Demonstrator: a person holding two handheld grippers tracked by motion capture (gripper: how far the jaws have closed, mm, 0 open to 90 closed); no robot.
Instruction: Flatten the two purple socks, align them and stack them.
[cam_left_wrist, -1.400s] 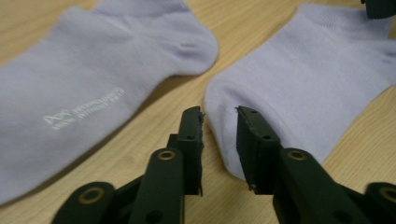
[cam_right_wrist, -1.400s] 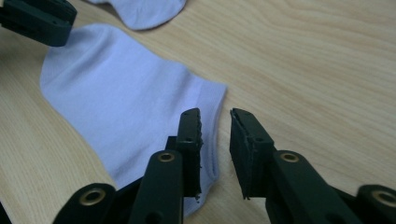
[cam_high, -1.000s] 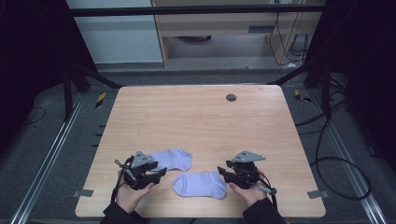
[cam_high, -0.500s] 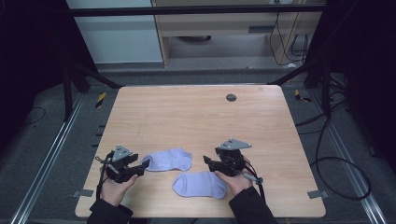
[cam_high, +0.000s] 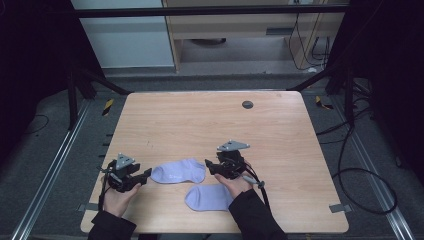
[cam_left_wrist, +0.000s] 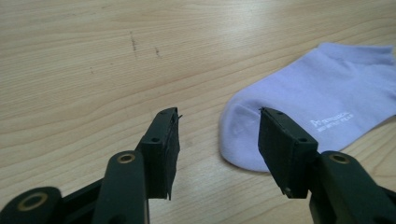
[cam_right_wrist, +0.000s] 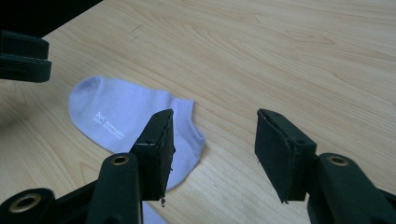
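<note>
Wooden table (cam_high: 210, 120) carries two lilac socks. Far sock (cam_high: 178, 171) lies flat between my left gripper (cam_high: 143, 175) and right gripper (cam_high: 212, 167), one at each end. Both jaws gape, empty, likely set to pinch its ends together.

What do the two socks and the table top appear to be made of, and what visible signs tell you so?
Far sock and near sock: soft lilac knit fabric, probably a cotton blend; matte, limp, white print on the far one. Table: light wood or wood-look laminate; grain lines, smooth, faint sheen.
</note>
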